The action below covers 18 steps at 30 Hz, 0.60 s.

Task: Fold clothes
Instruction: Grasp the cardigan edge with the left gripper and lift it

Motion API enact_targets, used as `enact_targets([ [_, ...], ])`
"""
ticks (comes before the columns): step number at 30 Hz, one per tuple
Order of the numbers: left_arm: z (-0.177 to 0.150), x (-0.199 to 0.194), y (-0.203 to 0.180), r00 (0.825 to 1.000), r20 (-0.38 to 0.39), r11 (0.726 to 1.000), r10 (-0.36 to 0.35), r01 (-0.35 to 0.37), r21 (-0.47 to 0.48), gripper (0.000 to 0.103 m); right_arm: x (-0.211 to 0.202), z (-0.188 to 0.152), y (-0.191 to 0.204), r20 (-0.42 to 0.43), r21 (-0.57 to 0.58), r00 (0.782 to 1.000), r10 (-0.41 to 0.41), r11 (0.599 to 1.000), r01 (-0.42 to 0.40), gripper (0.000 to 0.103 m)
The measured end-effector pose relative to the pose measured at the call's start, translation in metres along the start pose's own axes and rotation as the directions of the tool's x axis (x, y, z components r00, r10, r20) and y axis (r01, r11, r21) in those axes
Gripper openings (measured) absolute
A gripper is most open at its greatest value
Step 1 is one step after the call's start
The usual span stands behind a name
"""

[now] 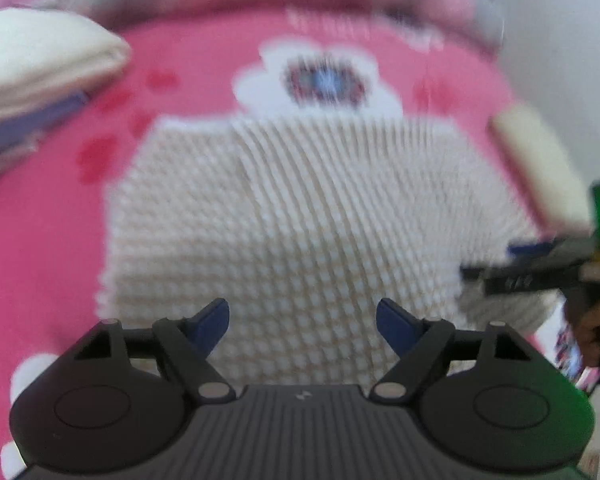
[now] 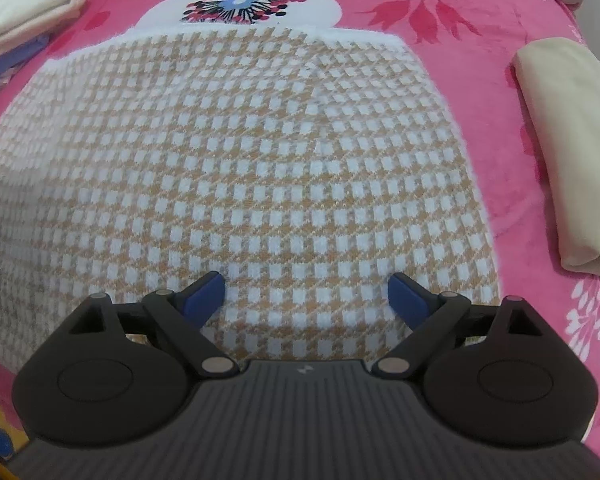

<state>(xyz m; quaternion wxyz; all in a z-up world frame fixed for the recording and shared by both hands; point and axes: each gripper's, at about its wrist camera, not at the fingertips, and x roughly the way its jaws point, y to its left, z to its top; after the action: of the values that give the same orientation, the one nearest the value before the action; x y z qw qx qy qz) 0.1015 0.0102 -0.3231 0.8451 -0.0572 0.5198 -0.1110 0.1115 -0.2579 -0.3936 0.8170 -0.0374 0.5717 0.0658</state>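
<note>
A tan-and-white checked knit garment [image 2: 260, 152] lies flat in a folded rectangle on the pink flowered blanket [image 2: 492, 92]. My right gripper [image 2: 306, 292] hovers over its near edge, blue pads wide apart, open, nothing between them. The left wrist view is blurred. There the same garment [image 1: 284, 220] fills the middle, and my left gripper [image 1: 303, 324] stands open above its near part with nothing held. The right gripper [image 1: 496, 262] shows at that view's right edge, over the garment's right side, with a hand [image 1: 596, 320] behind it.
A folded cream cloth [image 2: 24, 0] on a purple garment [image 2: 16, 60] sits at the far left. A rolled cream cloth [image 2: 572, 152] lies to the right of the checked garment. A white wall [image 1: 560, 60] rises past the bed's right side.
</note>
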Motion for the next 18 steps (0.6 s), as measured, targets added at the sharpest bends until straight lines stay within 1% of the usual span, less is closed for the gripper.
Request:
enact_targets([
  [2,-0.005,-0.012,0.022,0.998,0.046,0.998,0.044,-0.042,-0.057,0.082,0.001,0.001,0.000,-0.006,0.004,1.000,-0.001,1.000,0.001,0.092],
  [3,-0.008,-0.012,0.033,0.996,0.045,0.994,0.076,-0.072,-0.085,0.082,0.001,0.002,0.000,-0.008,0.004,1.000,0.000,1.000,0.000,0.092],
  [5,-0.011,-0.003,0.055,0.993,-0.012,0.986,0.115,-0.115,-0.121,0.082,0.003,0.003,0.000,-0.015,0.006,1.000,0.002,1.000,-0.002,0.094],
  [6,-0.013,0.004,0.065,0.992,-0.048,0.984,0.113,-0.118,-0.134,0.082,0.003,0.004,0.000,-0.020,0.007,1.000,0.003,1.000,-0.003,0.095],
  [9,-0.016,0.024,0.086,0.993,-0.107,0.979,0.058,-0.078,-0.189,0.080,0.006,0.006,0.002,-0.031,0.005,1.000,0.002,1.000,-0.002,0.098],
  [10,-0.017,0.027,0.091,0.994,-0.109,0.976,0.026,-0.048,-0.211,0.080,0.006,0.007,0.003,-0.034,0.004,0.999,0.001,1.000,-0.001,0.099],
  [12,-0.018,0.034,0.098,0.994,-0.092,0.968,-0.063,0.038,-0.246,0.080,0.006,0.008,0.003,-0.038,0.004,0.999,0.000,1.000,0.000,0.099],
  [13,-0.019,0.039,0.102,0.991,-0.084,0.960,-0.105,0.079,-0.270,0.079,0.006,0.008,0.003,-0.039,0.005,0.999,0.000,1.000,0.000,0.099],
  [14,-0.020,0.045,0.106,0.988,-0.078,0.950,-0.136,0.108,-0.292,0.076,0.006,0.009,0.002,-0.040,0.003,0.999,0.001,1.000,-0.001,0.099],
  [16,-0.024,0.059,0.111,0.983,-0.077,0.937,-0.164,0.131,-0.324,0.071,0.007,0.011,0.002,-0.041,0.001,0.999,0.003,1.000,-0.003,0.099],
  [18,-0.025,0.068,0.112,0.981,-0.068,0.933,-0.180,0.148,-0.328,0.072,0.007,0.010,0.002,-0.041,0.005,0.999,0.001,1.000,-0.001,0.099],
])
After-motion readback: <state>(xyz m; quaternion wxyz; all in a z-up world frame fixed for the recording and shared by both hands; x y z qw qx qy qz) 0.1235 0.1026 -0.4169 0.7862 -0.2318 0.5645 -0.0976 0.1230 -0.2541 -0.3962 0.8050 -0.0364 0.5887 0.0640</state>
